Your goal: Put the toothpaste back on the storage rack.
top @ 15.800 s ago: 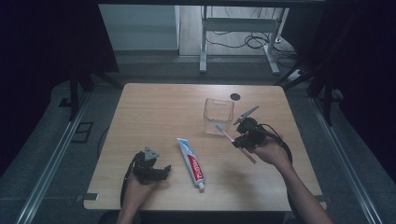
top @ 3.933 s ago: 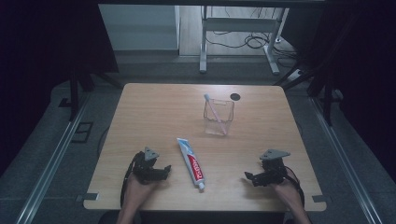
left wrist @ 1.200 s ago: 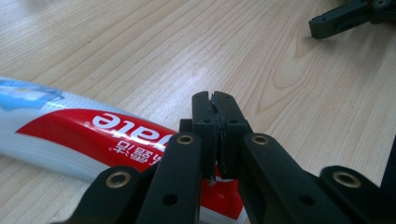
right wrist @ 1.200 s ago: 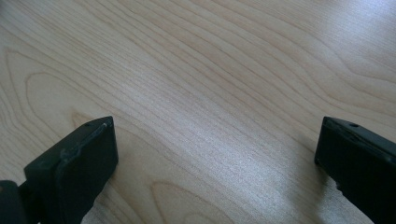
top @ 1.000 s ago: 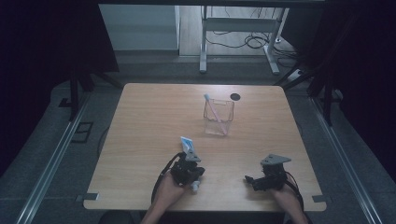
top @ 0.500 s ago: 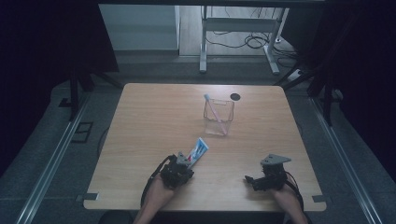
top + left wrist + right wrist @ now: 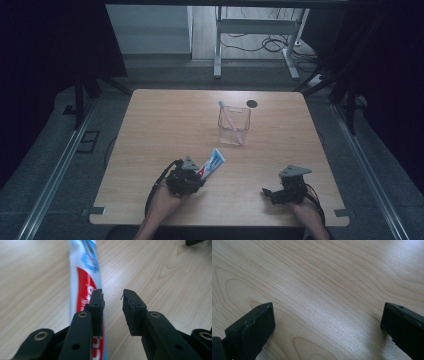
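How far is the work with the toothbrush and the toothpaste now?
Done: the toothbrush stands in the clear cup. In hand: the left tongs have just been opening, with nothing between them; the toothpaste tube lies on the table beside one jaw. The right tongs rest open, apart. Left, probably: the tube into the cup.

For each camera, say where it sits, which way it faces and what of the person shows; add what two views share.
High view: above the person's side, facing forward and down on the table; forearms, both tools.
Left gripper view: rides the left tool, looks along its parted jaws at the toothpaste tube beside them.
Right gripper view: rides the right tool, looks over wide-open jaws at bare wood.
Shared: high and left gripper views show the tube.
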Available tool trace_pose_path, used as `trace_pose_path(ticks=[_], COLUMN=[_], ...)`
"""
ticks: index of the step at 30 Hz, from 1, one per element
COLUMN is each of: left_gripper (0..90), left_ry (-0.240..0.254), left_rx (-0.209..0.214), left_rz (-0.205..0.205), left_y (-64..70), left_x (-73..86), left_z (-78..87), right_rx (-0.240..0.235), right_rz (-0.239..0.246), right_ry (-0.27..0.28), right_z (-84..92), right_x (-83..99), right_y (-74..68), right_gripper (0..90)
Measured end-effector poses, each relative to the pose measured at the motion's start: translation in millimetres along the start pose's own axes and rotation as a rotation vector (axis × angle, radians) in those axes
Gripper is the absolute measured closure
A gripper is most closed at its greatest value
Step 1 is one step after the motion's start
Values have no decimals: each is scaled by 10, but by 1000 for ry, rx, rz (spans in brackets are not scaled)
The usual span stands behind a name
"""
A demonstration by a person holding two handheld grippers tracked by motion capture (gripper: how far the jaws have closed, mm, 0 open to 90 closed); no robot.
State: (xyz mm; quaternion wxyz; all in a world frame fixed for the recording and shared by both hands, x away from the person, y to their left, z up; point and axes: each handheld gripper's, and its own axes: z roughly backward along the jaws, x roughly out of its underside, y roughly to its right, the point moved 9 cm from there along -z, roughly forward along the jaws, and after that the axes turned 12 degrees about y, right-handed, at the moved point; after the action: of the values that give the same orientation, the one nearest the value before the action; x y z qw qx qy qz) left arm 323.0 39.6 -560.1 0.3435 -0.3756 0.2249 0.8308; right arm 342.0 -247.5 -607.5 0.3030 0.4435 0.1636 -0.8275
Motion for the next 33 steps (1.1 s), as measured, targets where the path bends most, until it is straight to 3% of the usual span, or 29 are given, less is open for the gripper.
trace_pose_path(ticks=[7,15,26,33], left_gripper=[571,504,492,537], left_ry=[-47,-91,-134,-149], left_rx=[-49,-46,-42,-47], left_rz=[1,15,10,23], left_y=[-148,-225,-248,-250], left_x=[41,83,56,49], left_z=[-32,-172,-366,-366], right_rx=[0,0,0,0], right_rz=[0,0,0,0], right_ry=[0,0,0,0], right_z=[0,0,0,0], right_x=[0,0,0,0], right_y=[0,0,0,0], right_gripper=[0,0,0,0])
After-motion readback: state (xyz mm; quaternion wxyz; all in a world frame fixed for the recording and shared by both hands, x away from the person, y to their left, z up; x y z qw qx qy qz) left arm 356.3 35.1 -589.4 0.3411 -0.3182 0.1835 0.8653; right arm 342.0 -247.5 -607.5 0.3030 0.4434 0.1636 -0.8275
